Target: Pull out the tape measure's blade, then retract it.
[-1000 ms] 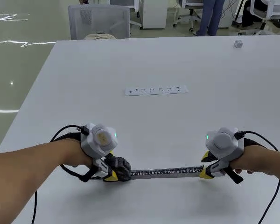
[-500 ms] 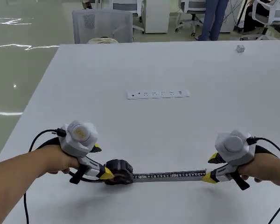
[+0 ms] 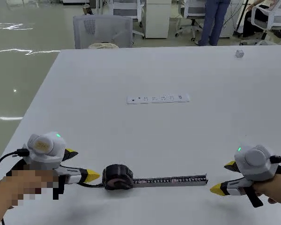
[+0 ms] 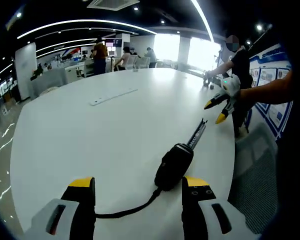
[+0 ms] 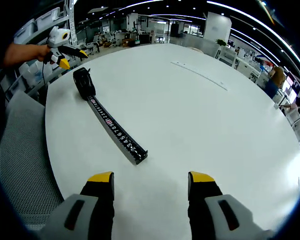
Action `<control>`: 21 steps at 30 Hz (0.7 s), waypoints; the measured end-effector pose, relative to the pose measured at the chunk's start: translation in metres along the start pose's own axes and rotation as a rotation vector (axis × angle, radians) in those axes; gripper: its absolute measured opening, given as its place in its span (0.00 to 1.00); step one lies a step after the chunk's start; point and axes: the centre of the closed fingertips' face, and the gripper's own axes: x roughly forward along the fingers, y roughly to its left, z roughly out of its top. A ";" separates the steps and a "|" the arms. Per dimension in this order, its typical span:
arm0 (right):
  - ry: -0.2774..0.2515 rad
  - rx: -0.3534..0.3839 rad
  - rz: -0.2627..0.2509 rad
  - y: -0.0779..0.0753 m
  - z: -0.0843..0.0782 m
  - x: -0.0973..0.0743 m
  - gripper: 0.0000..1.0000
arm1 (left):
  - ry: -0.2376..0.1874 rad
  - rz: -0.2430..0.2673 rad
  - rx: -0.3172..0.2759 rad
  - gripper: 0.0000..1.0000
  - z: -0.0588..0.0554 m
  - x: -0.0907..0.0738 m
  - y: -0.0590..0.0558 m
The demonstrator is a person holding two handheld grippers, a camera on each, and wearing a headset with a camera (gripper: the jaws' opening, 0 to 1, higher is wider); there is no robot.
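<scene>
The white table (image 3: 178, 61) carried the work along its near edge. The left gripper (image 4: 139, 183) and right gripper (image 5: 151, 177) both stood spread and empty, clear of the tape measure (image 3: 117, 176), which lay between them, nearer the left one. Its blade (image 3: 171, 180) lay flat, drawn out to the right. Pulling out looked done. Retraction seemed not yet done, and likely called for gripping the tape measure and freeing the blade.

The tape measure (image 3: 117, 176) and its drawn-out blade (image 3: 171, 180) lay as a low bar along the near table (image 3: 131, 136). A clear gap separated the blade's tip from the right gripper (image 3: 225, 176). Farther off, bare tabletop reached the power strip (image 3: 158, 99) at mid-table, and a small object (image 3: 239, 54) sat far right.
</scene>
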 end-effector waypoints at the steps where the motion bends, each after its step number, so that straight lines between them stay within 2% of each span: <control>1: -0.010 0.011 -0.008 -0.001 0.000 -0.003 0.61 | -0.023 0.010 0.001 0.68 0.000 -0.004 0.001; 7: -0.050 0.040 -0.038 -0.004 -0.002 -0.016 0.65 | -0.072 0.028 -0.048 0.69 -0.013 -0.023 -0.001; 11: -0.067 0.038 -0.051 -0.002 -0.002 -0.023 0.70 | -0.073 0.044 -0.050 0.72 -0.024 -0.033 -0.003; 15: -0.087 0.039 -0.066 -0.003 -0.004 -0.030 0.72 | -0.090 0.060 -0.054 0.74 -0.027 -0.042 -0.004; 21: -0.102 0.063 -0.065 0.005 -0.015 -0.037 0.77 | -0.140 0.103 -0.106 0.79 -0.034 -0.055 -0.001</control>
